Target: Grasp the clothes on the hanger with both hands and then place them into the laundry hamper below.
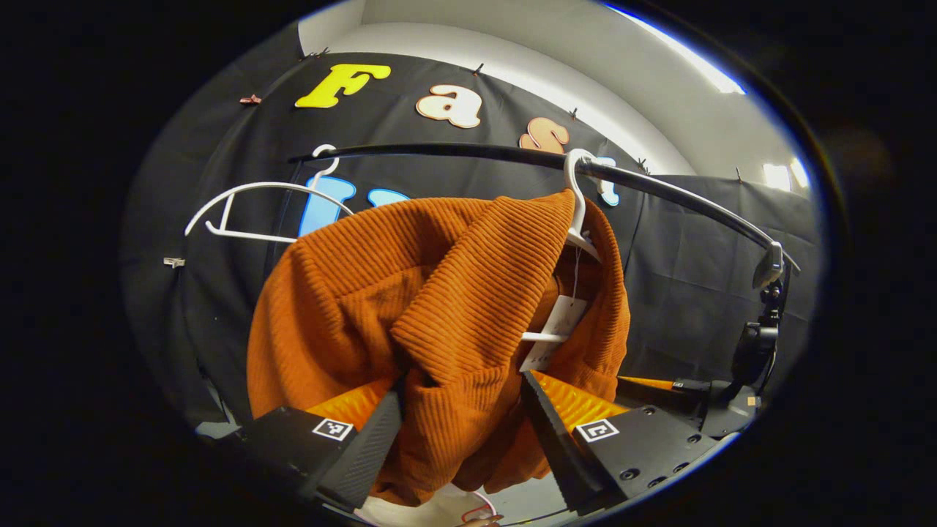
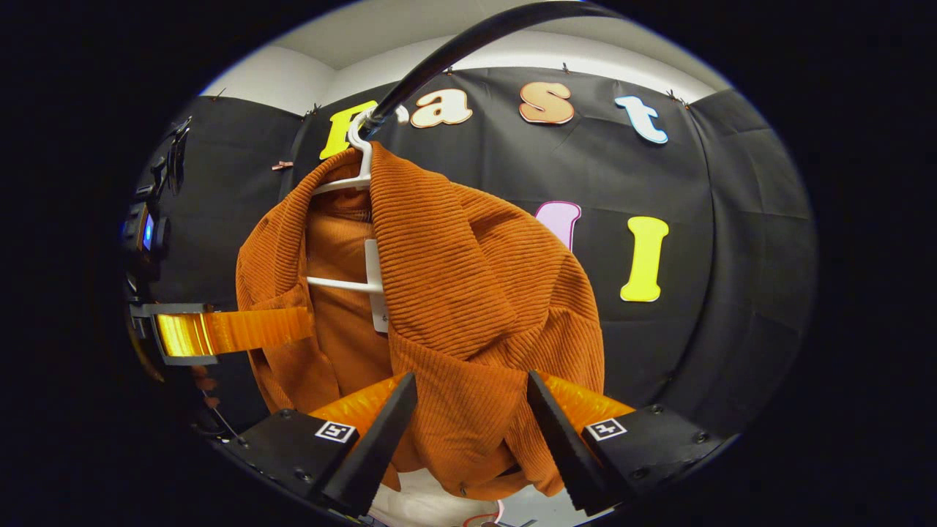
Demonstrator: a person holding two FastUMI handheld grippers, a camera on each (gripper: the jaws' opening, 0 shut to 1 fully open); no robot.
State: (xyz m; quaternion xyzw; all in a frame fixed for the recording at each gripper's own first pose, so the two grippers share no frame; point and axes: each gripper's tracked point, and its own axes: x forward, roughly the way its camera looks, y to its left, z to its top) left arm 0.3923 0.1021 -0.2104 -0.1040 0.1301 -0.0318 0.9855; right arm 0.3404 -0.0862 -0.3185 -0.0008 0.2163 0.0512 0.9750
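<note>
An orange ribbed garment (image 1: 439,293) (image 2: 468,278) hangs on a white hanger (image 1: 578,197) (image 2: 359,161) from a black rail (image 1: 439,151) (image 2: 439,62). In the left gripper view my left gripper (image 1: 461,385) is open, its jaws standing either side of the garment's lower fold. In the right gripper view my right gripper (image 2: 471,375) is open too, with the lower part of the garment between its fingers. The left gripper (image 2: 219,333) also appears at the garment's left edge there. A white tag (image 1: 560,322) (image 2: 377,293) hangs inside the collar.
A second, bare white hanger (image 1: 249,212) hangs farther left on the rail. A clamp and stand (image 1: 765,293) hold the rail's right end. Something white with a reddish rim (image 1: 439,511) (image 2: 417,501) lies below the garment, mostly hidden.
</note>
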